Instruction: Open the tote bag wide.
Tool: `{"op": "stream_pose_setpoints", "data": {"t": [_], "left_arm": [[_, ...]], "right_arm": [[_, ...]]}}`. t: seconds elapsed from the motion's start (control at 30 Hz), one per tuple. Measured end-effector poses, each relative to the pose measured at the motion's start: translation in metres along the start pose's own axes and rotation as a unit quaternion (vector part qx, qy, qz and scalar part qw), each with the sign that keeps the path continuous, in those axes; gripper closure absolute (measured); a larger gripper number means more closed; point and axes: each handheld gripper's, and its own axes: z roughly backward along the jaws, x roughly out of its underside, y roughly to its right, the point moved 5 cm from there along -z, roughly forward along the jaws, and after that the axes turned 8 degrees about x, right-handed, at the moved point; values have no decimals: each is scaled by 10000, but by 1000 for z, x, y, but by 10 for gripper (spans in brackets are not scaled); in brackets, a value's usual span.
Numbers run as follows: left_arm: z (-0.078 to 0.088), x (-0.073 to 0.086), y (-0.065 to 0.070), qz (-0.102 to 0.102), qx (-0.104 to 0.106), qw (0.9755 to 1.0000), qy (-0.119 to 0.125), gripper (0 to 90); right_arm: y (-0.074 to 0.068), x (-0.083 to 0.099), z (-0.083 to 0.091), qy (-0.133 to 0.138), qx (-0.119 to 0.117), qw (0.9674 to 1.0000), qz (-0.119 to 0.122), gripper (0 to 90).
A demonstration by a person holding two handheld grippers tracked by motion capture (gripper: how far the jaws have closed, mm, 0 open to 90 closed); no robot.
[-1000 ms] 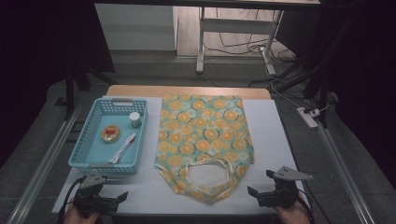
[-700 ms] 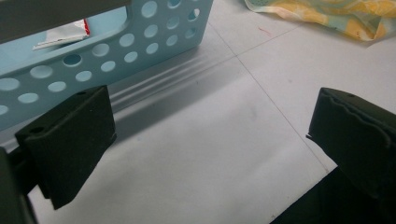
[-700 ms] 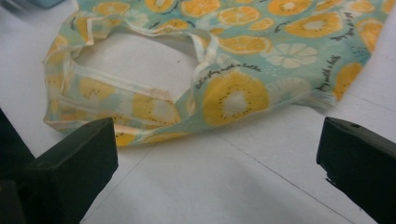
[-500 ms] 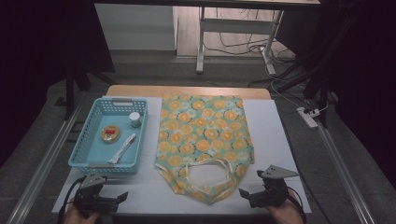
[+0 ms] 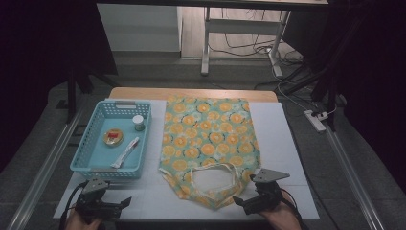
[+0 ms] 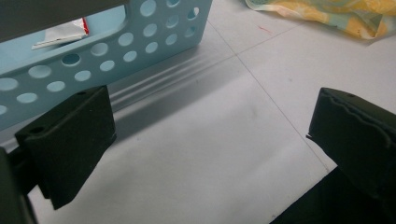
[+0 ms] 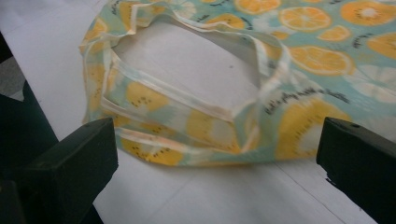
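At the surface's near edge, the flat orange-slice-print fabric tote bag lies with handles toward the right gripper, fingers wide and empty, likely approaching; next, close on a handle.

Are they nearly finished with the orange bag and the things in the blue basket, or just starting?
Just starting, it seems. Done: nothing yet; the fruit-print bag lies flat, and the small jar, round tin and white packet sit in the blue basket. In hand: the right hand-held gripper, jaws open, points at the bag's handles. The left hand-held gripper is open, holding nothing. Left: probably everything.
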Motion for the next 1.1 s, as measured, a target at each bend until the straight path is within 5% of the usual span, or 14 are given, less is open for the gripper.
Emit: {"op": "stream_pose_setpoints", "data": {"t": [0.5,1.1], "left_arm": [[0,0,0,7,-3,10000,-2,7],[0,0,0,13,0,10000,3,6]], "right_arm": [[-31,-16,-22,-148,-408,9984,361,0],[-79,-37,-55,-263,-786,9923,925,12]]}}
